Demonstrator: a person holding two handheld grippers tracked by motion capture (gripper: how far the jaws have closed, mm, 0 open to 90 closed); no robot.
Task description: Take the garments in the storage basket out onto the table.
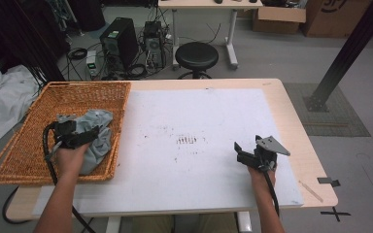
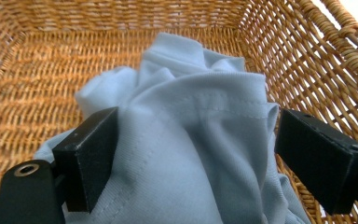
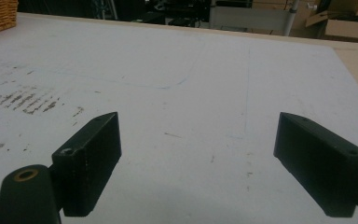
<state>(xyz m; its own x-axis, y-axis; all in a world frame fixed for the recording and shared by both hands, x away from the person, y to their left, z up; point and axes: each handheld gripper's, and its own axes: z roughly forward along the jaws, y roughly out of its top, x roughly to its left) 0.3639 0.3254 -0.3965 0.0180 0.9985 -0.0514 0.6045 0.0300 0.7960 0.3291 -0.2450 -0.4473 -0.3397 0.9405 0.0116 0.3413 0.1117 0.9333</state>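
Black two-jaw right gripper [image 1: 243,154] sits near the right front of the table, over the white scuffed mat [image 1: 199,116]. Jaws spread wide, nothing between them; right gripper view shows only bare mat [image 3: 205,93] in the gap, with dark scuff marks [image 3: 25,101] to the left. Grey three-cornered plate on top, cable trailing back along the forearm.

Left gripper [image 1: 80,138] is over the woven wicker basket [image 1: 14,145] at the table's left edge, jaws pointing right. Crumpled light blue-grey cloth garment [image 1: 99,136] lies inside the basket, toward its near right corner. In the left gripper view the garment [image 2: 200,140] bulges up between the jaws: left jaw touches the fabric, right jaw stands just off it. Jaws are spread wide, not pinching; released state, fabric just sits in the gap. A stitched seam runs across the top fold. Basket wall [image 2: 307,60] rises right behind and beside the cloth.

Farther off, beyond the table: round black stool [image 1: 196,56], black computer tower [image 1: 120,41] with cables on the floor, cardboard boxes [image 1: 315,17] at the far right.
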